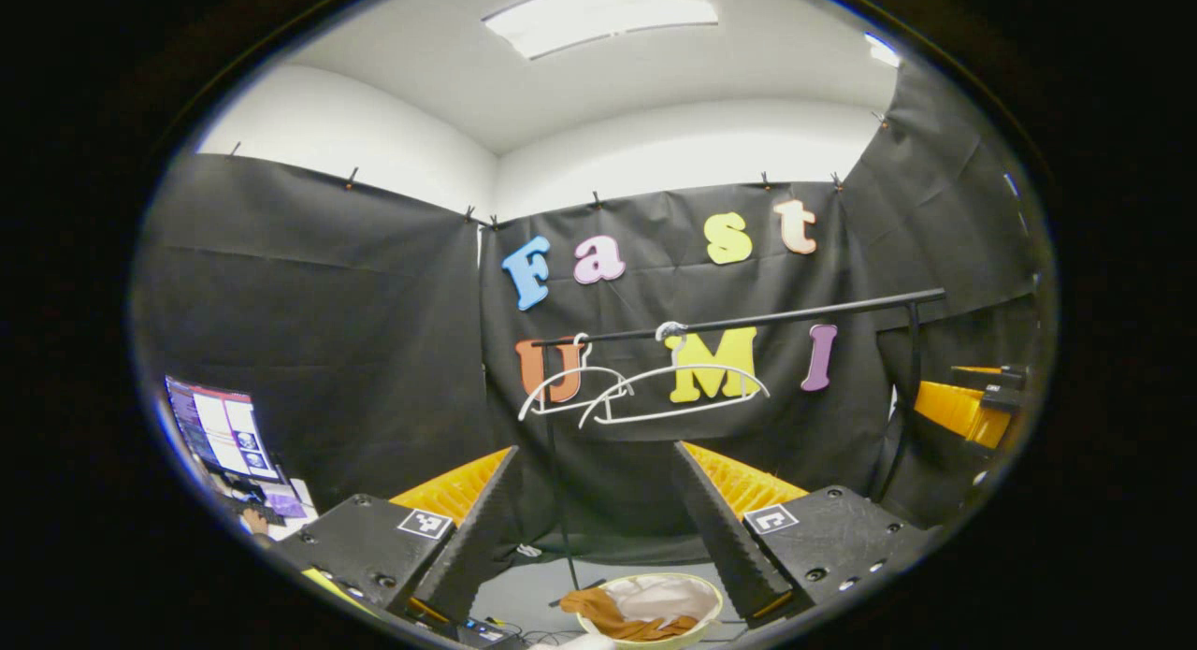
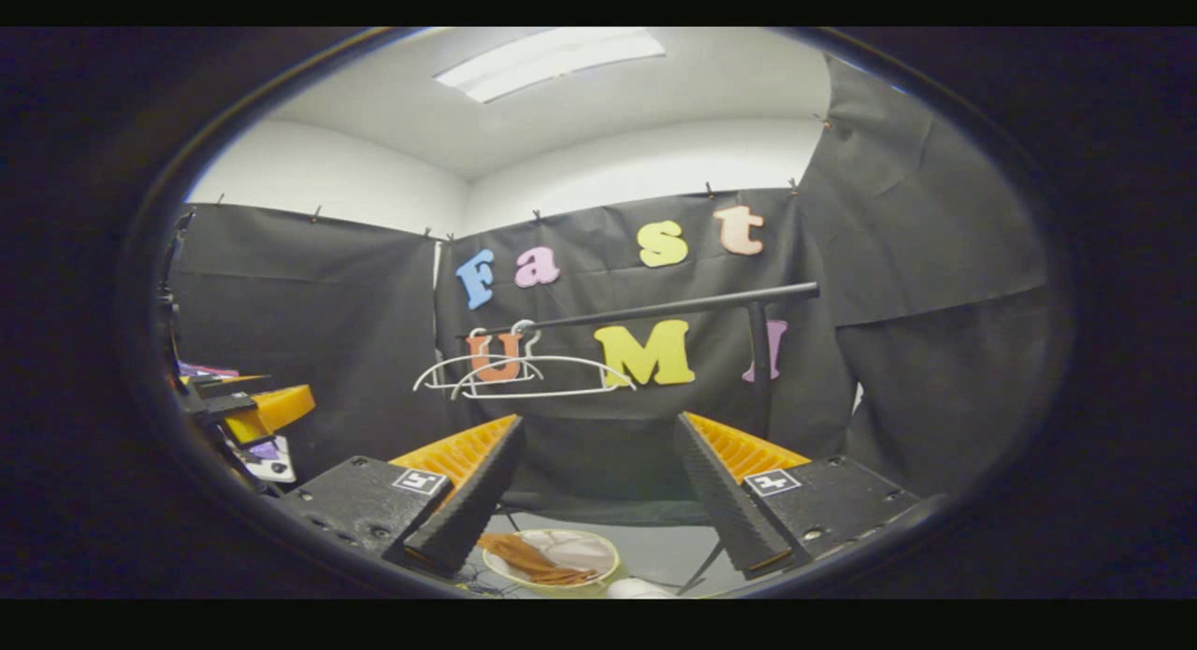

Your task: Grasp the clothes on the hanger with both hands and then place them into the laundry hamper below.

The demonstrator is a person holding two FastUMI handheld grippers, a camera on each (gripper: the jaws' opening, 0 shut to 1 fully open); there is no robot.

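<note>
Both my claws gape wide, holding nothing: left claw (image 1: 594, 528), right claw (image 2: 598, 500). Two hangers (image 1: 673, 388) hang bare on the rail (image 1: 748, 321). The clothes (image 1: 622, 617) already lie in the hamper (image 1: 713, 601) below, brown cloth draped over its rim. Risk, I'd say: that overhang slides out, or a claw knocks a hanger off the rail.

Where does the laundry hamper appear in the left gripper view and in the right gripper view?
Left gripper view: the laundry hamper sits at the bottom centre, between the tool's two fingers, with brown and white clothes inside.
Right gripper view: the hamper sits at the bottom, left of centre, near the tool's left finger.
Shared landmark: the black rail carrying two bare white hangers, above the hamper.
</note>
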